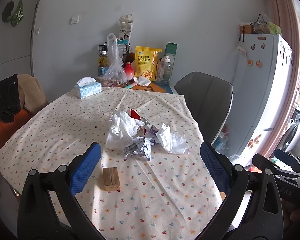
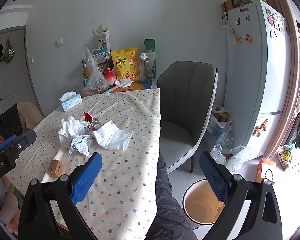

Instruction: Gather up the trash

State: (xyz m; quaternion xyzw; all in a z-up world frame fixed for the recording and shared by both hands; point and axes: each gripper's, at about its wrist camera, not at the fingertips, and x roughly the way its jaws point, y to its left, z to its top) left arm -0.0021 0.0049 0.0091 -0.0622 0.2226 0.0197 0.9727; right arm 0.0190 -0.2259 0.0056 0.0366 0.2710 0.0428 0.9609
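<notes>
A heap of trash lies mid-table: a crumpled white plastic bag (image 1: 122, 132) (image 2: 72, 130), a red wrapper (image 1: 135, 115) (image 2: 87, 117), a printed paper ball (image 1: 139, 149) (image 2: 80, 145) and a flat white wrapper (image 1: 173, 140) (image 2: 112, 137). A small brown box (image 1: 111, 178) (image 2: 55, 168) sits nearer the front edge. My left gripper (image 1: 150, 152) hangs open above the table, just short of the heap. Over the table's right edge my right gripper (image 2: 150, 160) is open too, empty. Below it on the floor stands a white bin (image 2: 202, 204), which looks empty.
A tissue box (image 1: 88, 90), a snack bag (image 1: 147, 64), bottles and a clear bag crowd the far end of the table. A grey chair (image 2: 186, 108) stands to the right, a fridge (image 2: 258, 70) beyond it. A person's leg (image 2: 166, 200) is beside the bin.
</notes>
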